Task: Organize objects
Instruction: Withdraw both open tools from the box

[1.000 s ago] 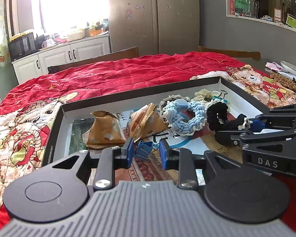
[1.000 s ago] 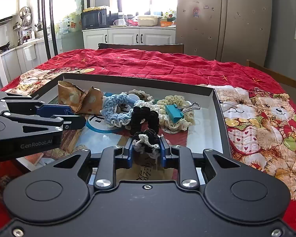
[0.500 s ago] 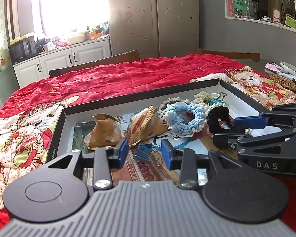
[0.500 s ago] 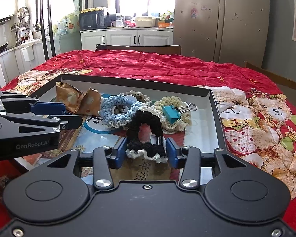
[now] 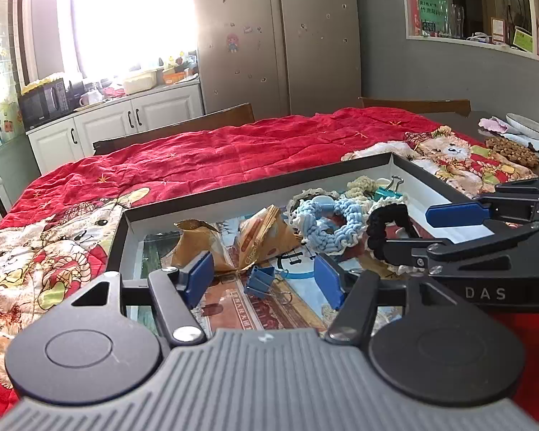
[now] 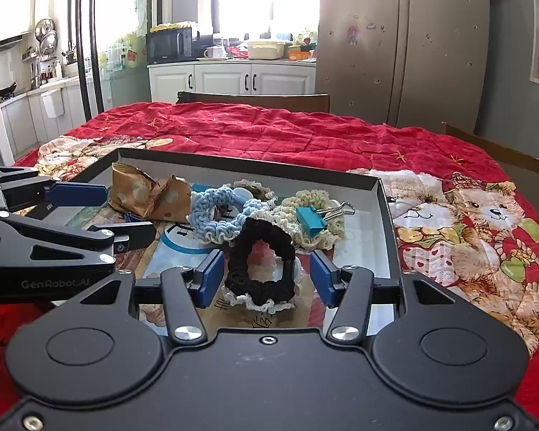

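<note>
1. Nearest in the left wrist view, the left gripper (image 5: pixel 263 279) has its fingers spread wide and holds nothing. A small blue binder clip (image 5: pixel 258 278) lies on the tray floor between the blue pads (image 5: pixel 197 278), touching neither.
2. Nearest in the right wrist view, the right gripper (image 6: pixel 267 277) is likewise spread wide and empty. The black scrunchie (image 6: pixel 260 269), with its white frilled edge, sits in the gap between the pads – clear of both – and rests on the printed paper lining the tray.
3. Each gripper shows in the other's view: the right one comes in from the right side of the left view, the left one from the left side of the right view, both low over the tray's near part.
4. Just beyond the clip lie two brown snack packets (image 5: pixel 233 240), side by side at the left of the tray.
5. To their right is a light blue scrunchie (image 6: pixel 217 217), and behind it a cream scrunchie (image 6: pixel 314 212) with a teal binder clip (image 6: pixel 311 219) resting on it.
6. All these things sit inside the shallow black-rimmed tray (image 6: pixel 386 212) – its inner walls are white.
7. The tray stands on a red quilt (image 6: pixel 269 133) printed with teddy bears.
8. Farthest off are white kitchen cabinets (image 6: pixel 230 79), a microwave (image 6: pixel 169 47) and a tall fridge (image 6: pixel 402 46).
</note>
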Motion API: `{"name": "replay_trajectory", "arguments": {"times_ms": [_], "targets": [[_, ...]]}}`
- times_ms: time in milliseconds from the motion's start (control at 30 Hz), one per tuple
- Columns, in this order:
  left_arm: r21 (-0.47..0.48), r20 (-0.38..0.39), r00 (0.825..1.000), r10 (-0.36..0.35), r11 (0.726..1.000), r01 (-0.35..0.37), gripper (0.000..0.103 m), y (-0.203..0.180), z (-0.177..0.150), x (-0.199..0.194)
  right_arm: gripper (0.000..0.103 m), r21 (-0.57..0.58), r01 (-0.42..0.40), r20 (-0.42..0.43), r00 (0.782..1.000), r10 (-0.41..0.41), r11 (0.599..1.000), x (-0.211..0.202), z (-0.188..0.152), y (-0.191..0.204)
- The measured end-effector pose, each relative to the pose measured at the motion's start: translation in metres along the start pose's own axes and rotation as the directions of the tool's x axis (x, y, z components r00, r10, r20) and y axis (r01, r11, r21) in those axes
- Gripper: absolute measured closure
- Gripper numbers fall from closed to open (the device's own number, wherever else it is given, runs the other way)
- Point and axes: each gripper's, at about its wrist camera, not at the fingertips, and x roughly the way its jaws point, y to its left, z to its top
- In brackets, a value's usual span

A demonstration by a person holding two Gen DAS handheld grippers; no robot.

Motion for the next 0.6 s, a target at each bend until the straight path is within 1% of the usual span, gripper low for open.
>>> {"name": "replay_trajectory", "arguments": {"times_ms": [200,600], "targets": [[-0.001,0.013,1.000,0.005,1.000,-0.005,0.024,0.000,0.003,-0.009,0.050,-0.004,-0.004,0.016,1.000,0.004,1.000,-0.011,0.002,0.001],[0.003,0.050,0.999,0.010,1.000,-0.010,0.021,0.003,0.007,-0.035,0.048,0.013,-0.028,0.043,0.999,0.028,1.000,-0.037,0.003,-0.002]]}}
